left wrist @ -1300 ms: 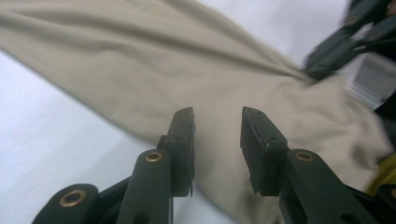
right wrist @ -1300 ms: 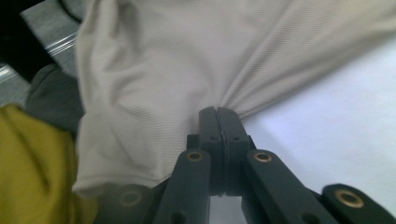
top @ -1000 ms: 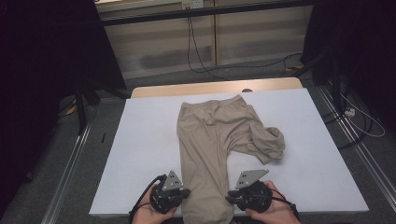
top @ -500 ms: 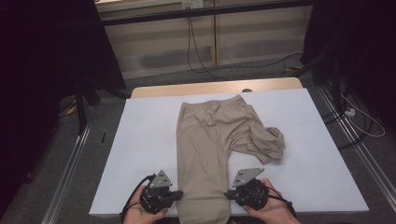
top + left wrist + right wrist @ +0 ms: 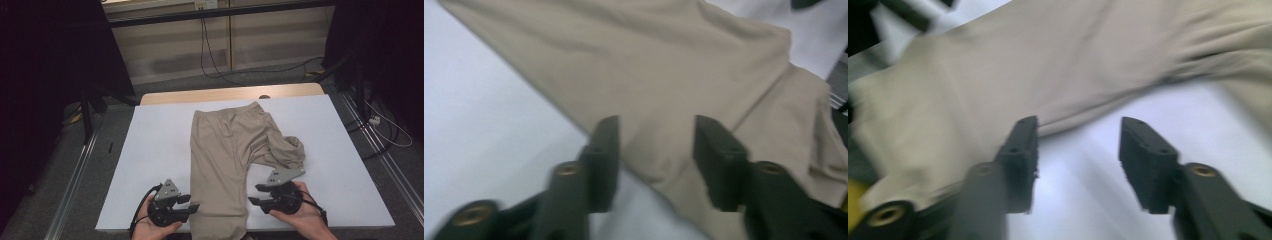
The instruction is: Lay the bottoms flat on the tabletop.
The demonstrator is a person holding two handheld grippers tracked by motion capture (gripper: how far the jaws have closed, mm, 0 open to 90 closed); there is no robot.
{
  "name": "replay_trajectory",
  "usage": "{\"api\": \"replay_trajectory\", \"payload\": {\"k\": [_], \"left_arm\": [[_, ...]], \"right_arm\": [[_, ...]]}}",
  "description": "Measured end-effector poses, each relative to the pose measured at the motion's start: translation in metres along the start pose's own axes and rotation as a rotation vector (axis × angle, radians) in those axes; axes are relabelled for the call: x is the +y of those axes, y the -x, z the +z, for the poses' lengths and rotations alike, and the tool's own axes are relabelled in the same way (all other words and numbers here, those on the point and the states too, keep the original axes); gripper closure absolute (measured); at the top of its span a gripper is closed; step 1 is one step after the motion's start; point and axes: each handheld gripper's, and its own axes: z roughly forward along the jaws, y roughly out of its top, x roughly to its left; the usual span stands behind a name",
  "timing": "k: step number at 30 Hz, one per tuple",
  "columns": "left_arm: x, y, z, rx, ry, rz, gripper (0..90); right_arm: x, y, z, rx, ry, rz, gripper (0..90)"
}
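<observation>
Beige trousers point(image 5: 225, 150) lie lengthwise on the white table top point(image 5: 150, 145), waistband at the far end. One leg runs to the near edge; the other leg is bunched up point(image 5: 287, 152) at the right. My left gripper point(image 5: 194, 207) sits at that leg's left edge. Its jaws have just been opening, and in the left gripper view point(image 5: 656, 135) the cloth point(image 5: 664, 60) lies loose between them. My right gripper point(image 5: 253, 194) sits at the leg's right edge, and its jaws have just been opening too. White table shows between its jaws point(image 5: 1078, 135), with the cloth edge point(image 5: 998, 65) beside one fingertip.
A strip of bare wood point(image 5: 230, 94) shows at the table's far end. Cables point(image 5: 215, 60) trail over the floor behind it. Metal rails point(image 5: 75, 180) run along both sides, and a dark stand point(image 5: 87, 110) rises at the left.
Both grippers were shut on the leg's edges and now stand open off the cloth. The right gripper has drawn back to the right and slightly away from the near edge.
</observation>
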Motion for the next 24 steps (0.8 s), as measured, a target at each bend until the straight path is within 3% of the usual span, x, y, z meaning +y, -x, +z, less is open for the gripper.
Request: {"api": "replay_trajectory", "payload": {"k": [4, 6, 9, 11, 15, 20, 21, 23, 24], "left_arm": [[0.003, -0.004, 0.002, 0.012, 0.042, -0.034, 34.3], [0.004, -0.006, 0.003, 0.029, 0.057, -0.028, 28.6], [0.007, -0.009, 0.006, 0.052, 0.063, -0.024, 24.4], [0.008, -0.01, 0.009, 0.046, 0.064, -0.033, 22.2], [0.009, -0.012, 0.01, 0.046, 0.072, -0.043, 21.7], [0.009, -0.012, 0.01, 0.033, 0.076, -0.046, 21.7], [0.008, -0.012, 0.01, 0.031, 0.073, -0.045, 21.6], [0.008, -0.011, 0.01, 0.027, 0.074, -0.04, 21.7], [0.008, -0.01, 0.009, 0.027, 0.074, -0.041, 21.7]], "right_arm": [[-0.003, 0.032, -0.016, -0.112, 0.045, 0.076, 40.3], [-0.004, 0.046, -0.024, -0.171, 0.064, 0.094, 39.8], [0.002, 0.063, -0.027, -0.249, 0.071, 0.097, 39.0], [0.008, 0.075, -0.024, -0.293, 0.068, 0.089, 37.5], [0.018, 0.097, -0.005, -0.339, 0.028, 0.075, 35.4], [0.009, 0.113, 0.023, -0.33, -0.081, 0.088, 31.5], [0.007, 0.113, 0.024, -0.342, -0.081, 0.089, 36.5], [0.007, 0.115, 0.019, -0.375, -0.08, 0.103, 62.9], [0.006, 0.117, 0.015, -0.365, -0.064, 0.129, 70.2]]}}
